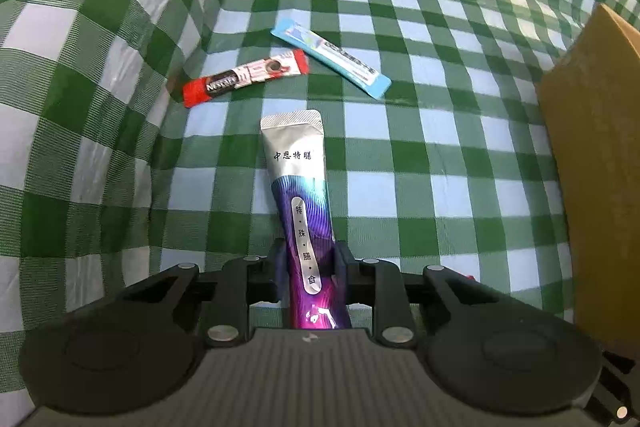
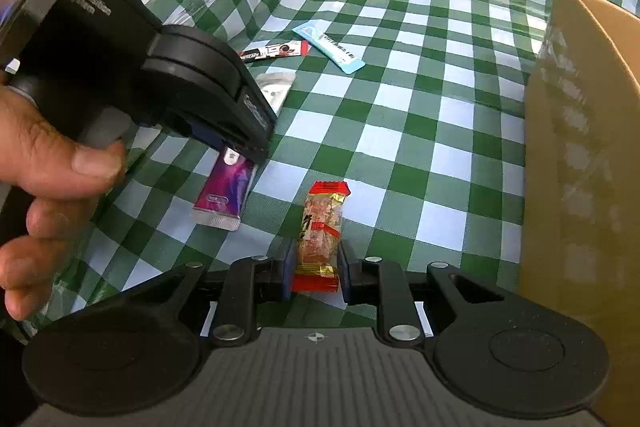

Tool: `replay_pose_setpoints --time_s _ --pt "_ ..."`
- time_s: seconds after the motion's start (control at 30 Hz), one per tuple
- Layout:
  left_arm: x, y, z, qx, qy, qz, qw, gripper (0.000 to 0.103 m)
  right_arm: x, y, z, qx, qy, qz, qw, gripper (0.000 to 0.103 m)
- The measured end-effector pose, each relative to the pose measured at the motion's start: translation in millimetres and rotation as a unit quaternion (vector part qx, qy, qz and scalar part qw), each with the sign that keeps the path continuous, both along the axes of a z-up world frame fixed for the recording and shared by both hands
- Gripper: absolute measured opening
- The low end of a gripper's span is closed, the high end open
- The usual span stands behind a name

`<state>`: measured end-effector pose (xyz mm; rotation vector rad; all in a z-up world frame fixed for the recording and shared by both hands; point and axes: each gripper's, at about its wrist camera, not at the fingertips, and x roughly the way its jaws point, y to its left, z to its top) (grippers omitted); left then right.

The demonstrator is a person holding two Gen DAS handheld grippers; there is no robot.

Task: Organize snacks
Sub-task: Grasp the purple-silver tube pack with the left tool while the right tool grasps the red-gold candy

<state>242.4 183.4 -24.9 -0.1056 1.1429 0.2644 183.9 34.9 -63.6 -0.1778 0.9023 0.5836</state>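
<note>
Both grippers are gripping snacks: the left gripper (image 1: 308, 261) fingers are pinching a purple-and-silver pouch (image 1: 298, 183), the right gripper (image 2: 316, 267) fingers a red-ended snack packet (image 2: 320, 231) on the checked tabletop (image 2: 420, 131).

On the cloth (image 1: 400, 155), all of it. At centre of the left wrist view, pouch (image 1: 298, 183), running six to twelve, near end between the left gripper (image 1: 308, 263) fingers. At eleven of pouch, coffee stick (image 1: 244, 79); at one, sachet (image 1: 332, 57), ends nearly meeting. At three, box (image 1: 600, 167). In the right wrist view, candy (image 2: 320, 227) between the right gripper (image 2: 316, 267) fingers, pouch at ten of it.
</note>
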Motion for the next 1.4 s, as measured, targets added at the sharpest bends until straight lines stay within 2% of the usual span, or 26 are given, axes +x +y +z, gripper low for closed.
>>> replay_pose_setpoints --time_s 0.9,1.4 --pt "-5.3 -3.8 2.7 -0.012 -0.009 0.003 0.9999 0.027 -0.4 -1.9 4.8 0.005 -0.014 -0.012 1.000 0.024" --pt "-12.8 -6.3 17.9 -0.020 -0.024 -0.002 0.9995 0.027 -10.3 -16.3 38.5 0.028 -0.081 -0.020 0.996 0.024"
